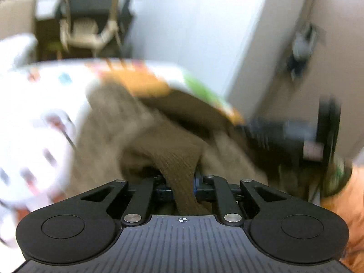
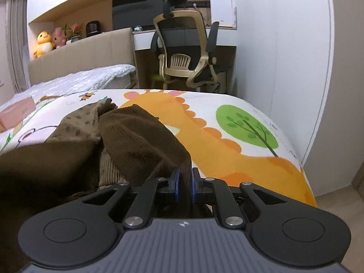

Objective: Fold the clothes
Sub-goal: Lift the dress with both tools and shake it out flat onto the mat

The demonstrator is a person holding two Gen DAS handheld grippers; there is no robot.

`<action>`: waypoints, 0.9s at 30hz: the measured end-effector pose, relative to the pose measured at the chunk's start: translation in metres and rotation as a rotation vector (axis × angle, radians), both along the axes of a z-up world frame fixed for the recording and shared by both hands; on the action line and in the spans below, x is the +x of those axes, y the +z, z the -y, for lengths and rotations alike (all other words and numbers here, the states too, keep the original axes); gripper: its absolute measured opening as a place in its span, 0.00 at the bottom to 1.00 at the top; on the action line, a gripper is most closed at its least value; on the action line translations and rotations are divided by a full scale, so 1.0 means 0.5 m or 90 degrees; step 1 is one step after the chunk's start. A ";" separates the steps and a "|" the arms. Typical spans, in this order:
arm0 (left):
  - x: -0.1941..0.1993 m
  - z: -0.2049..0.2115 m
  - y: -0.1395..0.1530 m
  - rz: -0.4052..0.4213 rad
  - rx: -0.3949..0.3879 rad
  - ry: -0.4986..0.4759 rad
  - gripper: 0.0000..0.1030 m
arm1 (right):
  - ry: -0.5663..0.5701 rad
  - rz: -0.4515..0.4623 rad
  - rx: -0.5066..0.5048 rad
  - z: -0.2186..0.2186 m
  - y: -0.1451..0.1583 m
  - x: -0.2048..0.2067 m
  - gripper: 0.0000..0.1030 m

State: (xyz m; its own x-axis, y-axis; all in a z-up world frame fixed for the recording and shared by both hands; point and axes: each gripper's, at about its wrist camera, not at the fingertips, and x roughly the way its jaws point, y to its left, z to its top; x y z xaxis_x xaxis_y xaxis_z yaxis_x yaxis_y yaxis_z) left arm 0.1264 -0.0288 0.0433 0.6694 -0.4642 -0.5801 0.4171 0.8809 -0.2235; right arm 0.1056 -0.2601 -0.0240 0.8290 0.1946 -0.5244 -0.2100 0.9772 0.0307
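Left gripper [image 1: 183,182]: clamped tight on a fold of the brown sweater [image 1: 173,157], knit cloth pinched between the pads and trailing back over the gripper body. Rest of the sweater heaped just ahead and to both sides, on the cartoon-print mat [image 1: 45,95]; view badly blurred. Other gripper [image 1: 295,136] seen off to the right as a dark smear, detail not readable. Orange sleeve [image 1: 350,195] at the right edge.

Right gripper [image 2: 184,183]: closed down on a dark brown fold of the same sweater [image 2: 141,141], blue pads [image 2: 177,179] pressed against cloth on both sides. Bulk of the garment bunched ahead and to the left, lighter spotted part [image 2: 77,120] farther out. Giraffe and green tree [image 2: 246,125] printed on the mat [image 2: 227,150] ahead and right. Pink box [image 2: 17,111] far left. Office chair [image 2: 186,50] and bed [image 2: 86,77] beyond the mat.
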 end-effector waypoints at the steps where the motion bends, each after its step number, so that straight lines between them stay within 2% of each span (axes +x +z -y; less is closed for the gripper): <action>1: 0.009 -0.036 0.033 0.029 -0.008 0.032 0.12 | 0.004 0.004 -0.010 -0.002 0.004 0.001 0.10; 4: 0.036 -0.167 0.096 0.075 -0.040 0.143 0.12 | 0.013 0.021 -0.041 -0.013 0.020 0.005 0.11; 6: 0.052 -0.265 0.102 0.060 -0.076 0.211 0.11 | 0.021 0.031 -0.064 -0.026 0.036 0.014 0.12; 8: 0.070 -0.356 0.071 0.007 -0.129 0.268 0.11 | 0.032 0.041 -0.087 -0.046 0.053 0.027 0.13; 11: 0.093 -0.459 -0.006 -0.077 -0.202 0.334 0.11 | 0.068 0.052 -0.102 -0.088 0.077 0.047 0.28; 13: 0.105 -0.499 -0.060 -0.130 -0.244 0.363 0.12 | 0.109 0.058 -0.111 -0.131 0.090 0.063 0.48; 15: 0.114 -0.520 -0.105 -0.165 -0.272 0.372 0.21 | 0.160 0.050 -0.124 -0.185 0.092 0.086 0.62; 16: 0.117 -0.525 -0.118 -0.172 -0.282 0.368 0.23 | 0.186 0.042 -0.133 -0.212 0.090 0.098 0.64; 17: 0.118 -0.528 -0.126 -0.176 -0.293 0.358 0.32 | 0.210 0.031 -0.148 -0.242 0.083 0.111 0.65; 18: 0.121 -0.529 -0.128 -0.177 -0.302 0.343 0.46 | 0.228 0.019 -0.168 -0.270 0.072 0.126 0.66; 20: 0.125 -0.523 -0.122 -0.178 -0.307 0.303 0.54 | 0.239 0.006 -0.220 -0.310 0.047 0.159 0.67; 21: 0.125 -0.515 -0.117 -0.180 -0.304 0.284 0.52 | 0.239 0.004 -0.246 -0.324 0.036 0.175 0.66; 22: 0.122 -0.510 -0.111 -0.177 -0.303 0.272 0.52 | 0.239 0.002 -0.273 -0.338 0.024 0.190 0.55; 24: 0.107 -0.514 -0.096 -0.158 -0.308 0.265 0.42 | 0.218 0.011 -0.319 -0.335 0.017 0.230 0.34; 26: 0.109 -0.536 -0.088 -0.142 -0.322 0.286 0.40 | 0.180 0.031 -0.365 -0.313 0.020 0.274 0.32; 27: 0.114 -0.551 -0.086 -0.135 -0.330 0.302 0.36 | 0.149 0.048 -0.392 -0.296 0.022 0.298 0.34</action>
